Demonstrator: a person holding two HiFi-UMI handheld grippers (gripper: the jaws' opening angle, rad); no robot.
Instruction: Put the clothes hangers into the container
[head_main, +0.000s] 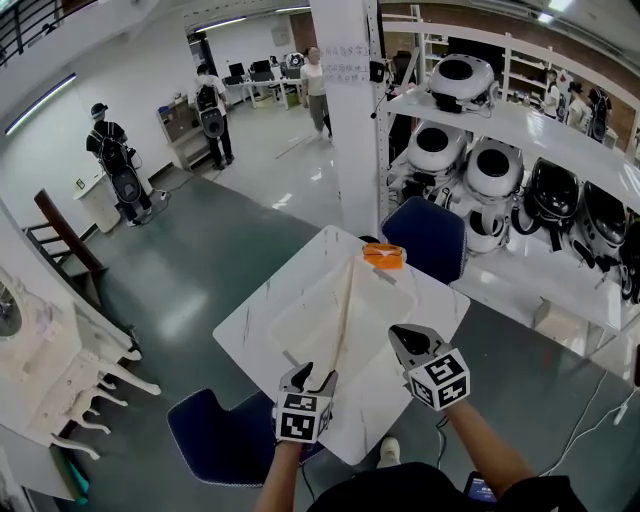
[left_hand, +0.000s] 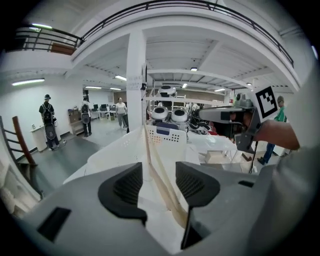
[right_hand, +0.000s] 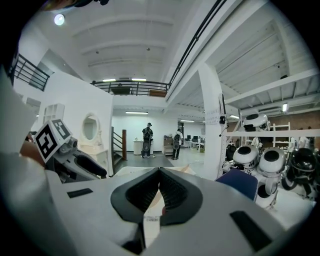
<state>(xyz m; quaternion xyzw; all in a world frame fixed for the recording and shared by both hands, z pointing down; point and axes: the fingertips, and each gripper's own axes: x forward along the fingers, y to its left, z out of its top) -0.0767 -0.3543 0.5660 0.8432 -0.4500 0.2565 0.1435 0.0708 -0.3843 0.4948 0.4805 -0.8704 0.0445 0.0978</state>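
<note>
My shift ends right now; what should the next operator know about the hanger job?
Left claw: open, the wooden hanger running between its jaws.
Right claw: shut on a thin labelled strip I cannot identify.
The hanger lies lengthwise in the white container, far end against its far wall.
Done: hanger nearly in. Left: probably let it settle, then pull the left claw back.

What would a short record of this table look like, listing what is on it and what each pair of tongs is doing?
Table: white table
Container: white basket on the table
Hanger: long pale wooden hanger lying lengthwise over the basket
Far end: small orange object on the basket's far edge
Left tongs: open, the hanger running between them
Right tongs: shut on a thin white strip with a barcode label
</note>
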